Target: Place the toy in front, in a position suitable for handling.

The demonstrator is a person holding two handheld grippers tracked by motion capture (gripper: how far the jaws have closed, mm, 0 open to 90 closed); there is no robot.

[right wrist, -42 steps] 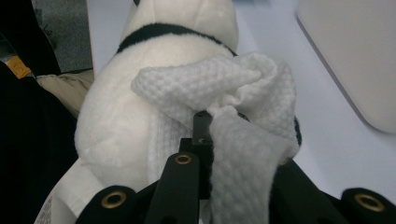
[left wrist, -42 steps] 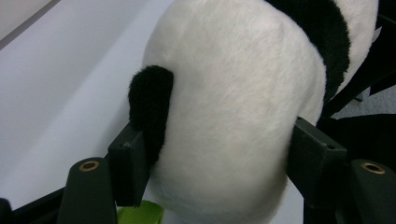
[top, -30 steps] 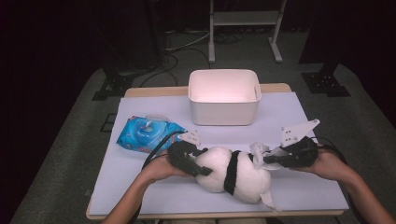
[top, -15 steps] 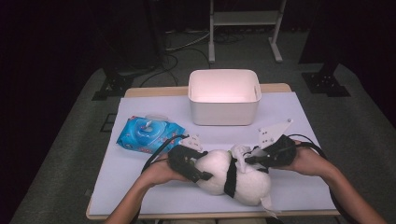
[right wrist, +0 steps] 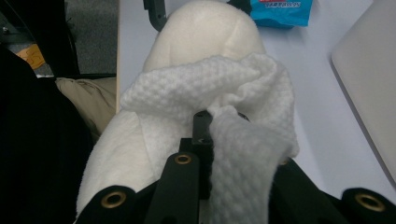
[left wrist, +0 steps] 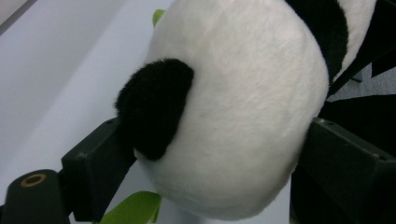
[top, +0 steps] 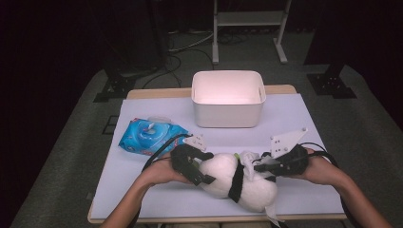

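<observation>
Panda plush [top: 237, 183] lies on the white table cover [top: 294, 118] at the near edge, between my two hands. Its long axis runs from the head at my left down to the body at near right. My left gripper [top: 189, 164] sits on the head end: its jaws have just been opening and stand wide on either side of the head [left wrist: 233, 116], touching the fur or nearly so; I can't tell whether they press. My right gripper [right wrist: 205, 135] is clamped tight on a white wipe [right wrist: 210, 88], which is laid on top of the plush at mid-body. I'd judge this is wiping the toy. The stroke runs along the axis, so the right hand works while the left steadies. Blue wipes pack [top: 149, 137] sits far left, white bin [top: 228, 99] behind, both apart from the plush.
</observation>
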